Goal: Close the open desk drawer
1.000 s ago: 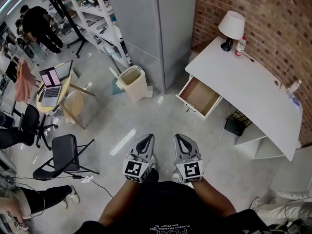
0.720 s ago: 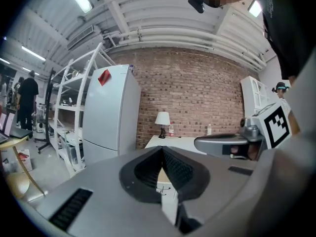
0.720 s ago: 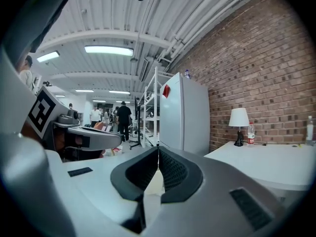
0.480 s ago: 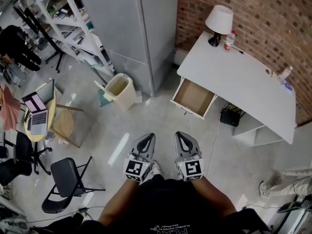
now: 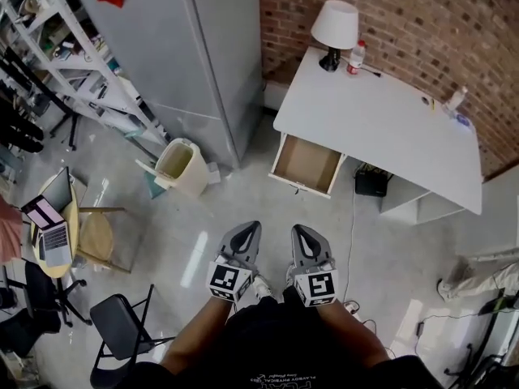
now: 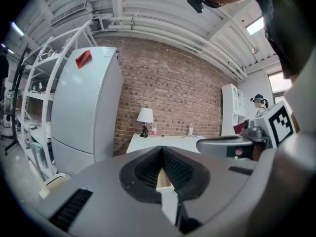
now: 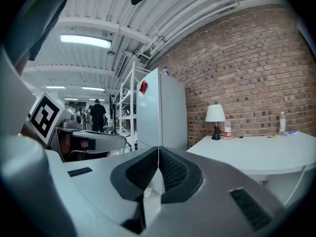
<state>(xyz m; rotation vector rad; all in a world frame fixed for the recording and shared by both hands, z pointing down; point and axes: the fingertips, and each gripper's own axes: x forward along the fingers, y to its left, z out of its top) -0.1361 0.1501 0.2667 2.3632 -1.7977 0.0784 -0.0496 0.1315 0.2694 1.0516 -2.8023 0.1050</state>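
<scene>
- L gripper: its fingers are pressing tip to tip, clenched on nothing.
- R gripper: its fingers are also meeting flat together, empty.
- Drawer is hanging open from the desk, well ahead of both finger pairs. It's approx. straight in front of the R ones and ahead-right of the L ones, with no contact.
- Lamp and bottle are standing at the desk's far corner, beyond the drawer.
</scene>
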